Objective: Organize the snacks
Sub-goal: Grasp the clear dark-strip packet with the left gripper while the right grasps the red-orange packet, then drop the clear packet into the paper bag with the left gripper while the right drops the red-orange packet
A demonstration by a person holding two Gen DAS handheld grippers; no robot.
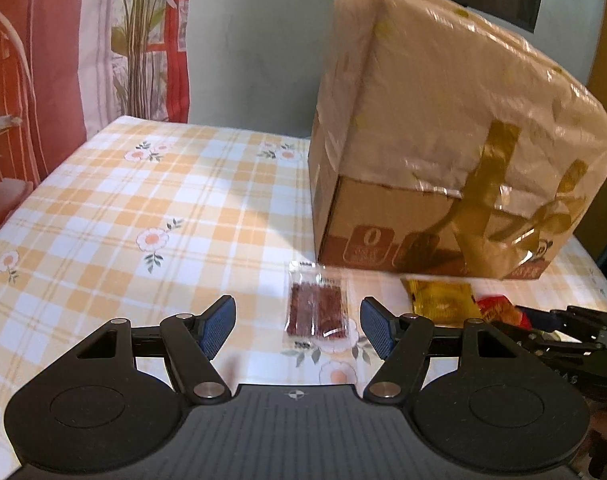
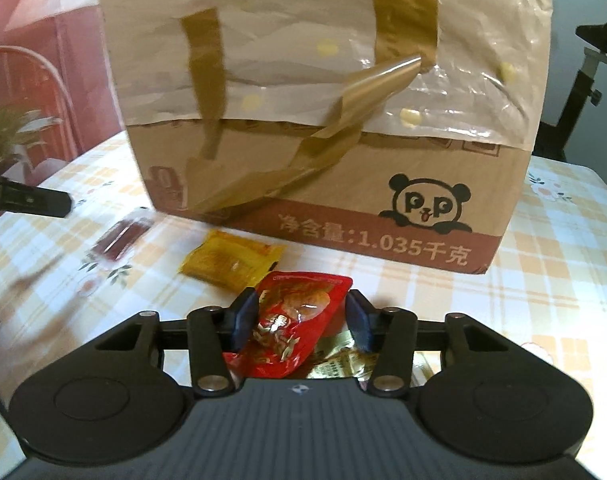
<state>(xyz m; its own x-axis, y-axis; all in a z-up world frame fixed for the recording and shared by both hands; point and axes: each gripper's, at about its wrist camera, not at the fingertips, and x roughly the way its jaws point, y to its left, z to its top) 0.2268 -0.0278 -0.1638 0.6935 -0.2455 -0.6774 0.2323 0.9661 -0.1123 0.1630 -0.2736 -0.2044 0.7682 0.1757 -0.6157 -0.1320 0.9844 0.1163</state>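
While the wrapped cardboard box (image 2: 323,112) blocks the far side of the checked surface (image 1: 103,216), the right gripper (image 2: 299,316) has its jaws spread around a red snack packet (image 2: 295,324), with a yellow packet (image 2: 231,260) just beyond. Left gripper (image 1: 297,326) jaws stand spread near a dark clear-wrapped snack (image 1: 315,312); open room lies left.

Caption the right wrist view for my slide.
Right tool straddles a red snack packet before the panda-printed box.
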